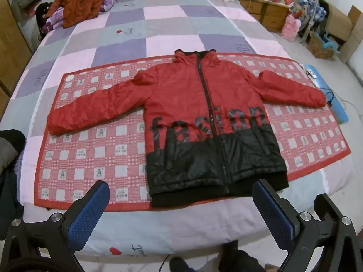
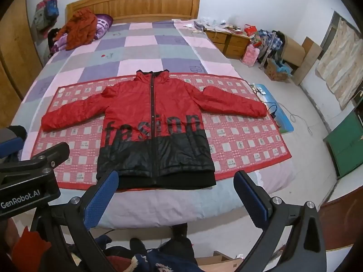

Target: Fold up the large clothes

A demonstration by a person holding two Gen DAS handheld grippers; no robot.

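Bedroom, bed (image 1: 140, 22) under checkered quilt, red patterned mat (image 1: 95, 154) spread across near half. Hovering above bed's near edge: left gripper (image 1: 181, 206), jaws spread as wide as they go, blue pads (image 1: 88, 213) bare, grasping nothing, touching nothing. Same for right gripper (image 2: 175, 195): fully released, pads clear of fabric, hanging just short of jacket hem. Both tilting steeply down toward bed.

Lying flat on mat, zipped, front up: red and black jacket (image 2: 156, 122), collar toward headboard (image 2: 136, 2), sleeves stretched out to both sides, black hem nearest grippers. No fold made, so probably sitting at very start, pre-grasp.

Next move likely calling for dropping onto one sleeve (image 1: 95, 111) near cuff, pinching puffy fabric, carrying it across chest. Padded shell looking slippery, so needing a deep bite.

Ignoring orange garment (image 1: 79, 0) by pillow, bedside clutter well apart.
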